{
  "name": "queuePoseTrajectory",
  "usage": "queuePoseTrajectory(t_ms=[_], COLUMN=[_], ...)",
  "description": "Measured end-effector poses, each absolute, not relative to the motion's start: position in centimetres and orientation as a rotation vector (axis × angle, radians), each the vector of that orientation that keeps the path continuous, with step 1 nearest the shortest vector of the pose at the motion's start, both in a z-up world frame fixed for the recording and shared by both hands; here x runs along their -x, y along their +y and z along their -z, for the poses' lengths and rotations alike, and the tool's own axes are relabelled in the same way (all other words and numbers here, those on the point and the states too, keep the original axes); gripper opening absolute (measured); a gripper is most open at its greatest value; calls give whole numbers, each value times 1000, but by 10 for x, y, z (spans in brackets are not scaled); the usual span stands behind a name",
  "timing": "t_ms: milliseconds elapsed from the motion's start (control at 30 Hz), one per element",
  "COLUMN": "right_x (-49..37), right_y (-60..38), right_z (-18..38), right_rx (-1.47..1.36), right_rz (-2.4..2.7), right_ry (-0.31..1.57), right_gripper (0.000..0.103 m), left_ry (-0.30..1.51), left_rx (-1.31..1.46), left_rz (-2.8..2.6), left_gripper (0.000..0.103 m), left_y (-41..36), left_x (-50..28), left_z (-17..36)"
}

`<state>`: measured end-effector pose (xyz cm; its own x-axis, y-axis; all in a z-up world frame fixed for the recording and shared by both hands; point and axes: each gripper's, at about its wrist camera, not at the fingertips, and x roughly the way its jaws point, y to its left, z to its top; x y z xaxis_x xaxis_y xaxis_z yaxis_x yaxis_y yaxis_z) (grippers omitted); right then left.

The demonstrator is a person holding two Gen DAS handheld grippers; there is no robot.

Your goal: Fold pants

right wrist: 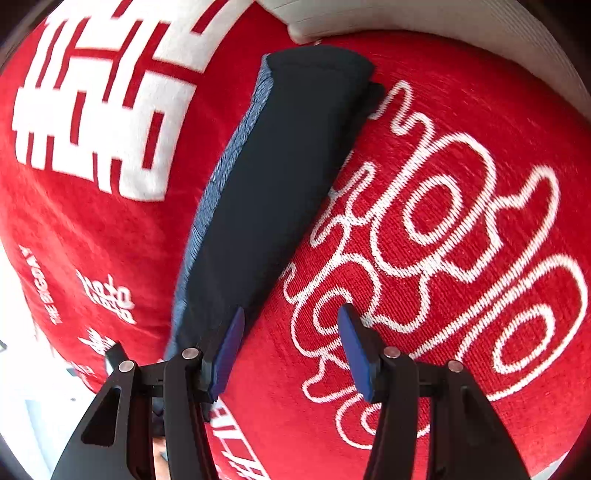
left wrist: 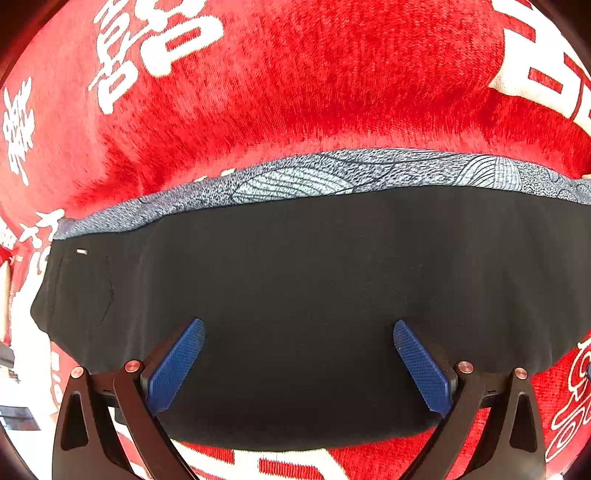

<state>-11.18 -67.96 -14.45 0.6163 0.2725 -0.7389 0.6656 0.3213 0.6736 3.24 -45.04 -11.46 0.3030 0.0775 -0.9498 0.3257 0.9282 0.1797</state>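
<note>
Black pants [left wrist: 303, 280] lie folded lengthwise in a long flat band on a red cloth, with a blue-grey patterned layer [left wrist: 332, 173] showing along the far edge. My left gripper [left wrist: 299, 328] is open and empty, hovering over the middle of the pants. In the right wrist view the pants [right wrist: 273, 192] run away from me as a narrow strip. My right gripper [right wrist: 291, 314] is open and empty at the near end, its left finger [right wrist: 229, 347] over the pants' right edge and its right finger over the red cloth.
The red cloth [right wrist: 461, 110] with white characters and looping script covers the whole work surface. A white padded edge [right wrist: 406, 18] shows beyond the cloth at the far side. A pale floor shows at the left edge [right wrist: 14, 369].
</note>
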Motion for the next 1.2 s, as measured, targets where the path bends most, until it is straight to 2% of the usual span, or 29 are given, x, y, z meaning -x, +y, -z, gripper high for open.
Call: queuePoseTrajectory(t_ms=[233, 600, 867, 933, 1000, 1100, 1200], right_x=[119, 91, 62, 56, 53, 50, 38], right_y=[-697, -717, -732, -735, -738, -737, -724], right_z=[155, 162, 167, 169, 171, 163, 139], right_rx=[-1378, -1377, -1431, -1453, -1454, -1423, -1329], right_rz=[308, 268, 248, 252, 255, 231, 171], right_ry=[728, 577, 528, 570, 634, 659, 681], right_gripper=[57, 57, 59, 50, 7, 7, 7], left_ry=[1217, 1271, 1238, 1236, 1253, 1294, 1252], left_rx=[-413, -397, -369, -373, -382, -401, -349], left_rz=[305, 318, 353, 354, 344, 332, 335], left_gripper=[103, 103, 103, 103, 103, 102, 102], left_y=[-499, -526, -536, -542, -546, -548, -543], left_x=[-15, -14, -17, -18, -21, -18, -10], left_z=[95, 107, 78, 76, 84, 109, 112])
